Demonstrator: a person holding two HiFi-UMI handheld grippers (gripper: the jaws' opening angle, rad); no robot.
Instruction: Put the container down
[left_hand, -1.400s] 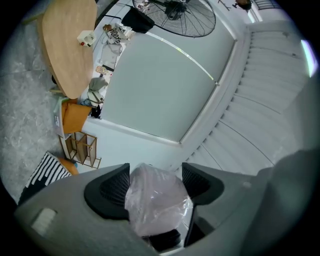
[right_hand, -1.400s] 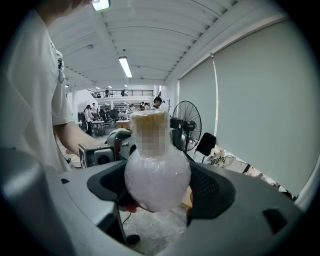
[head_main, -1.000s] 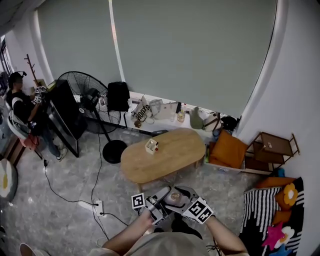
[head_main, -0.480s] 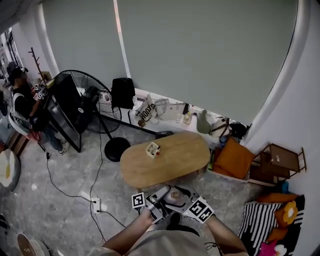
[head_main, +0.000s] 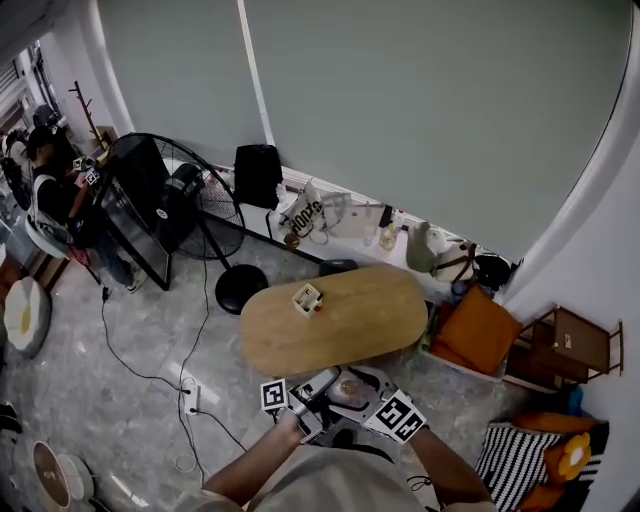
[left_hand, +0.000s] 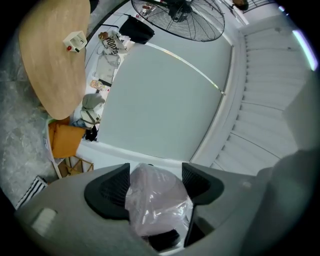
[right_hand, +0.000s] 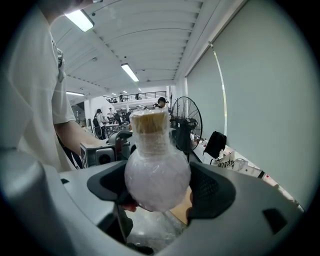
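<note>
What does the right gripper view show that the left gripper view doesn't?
Only the right gripper view: the cork stopper on the container, ceiling lights, and people in the hall behind. Only the left gripper view: the oval wooden table with a small box on it, and an orange cushion. Both: the plastic-wrapped container clamped in the jaws of the right gripper or left gripper, the standing fan and the grey blind.

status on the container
Both shut: right tongs on wrapped container, left tongs on its plastic wrap. Not down yet, short of table; small box on it.
</note>
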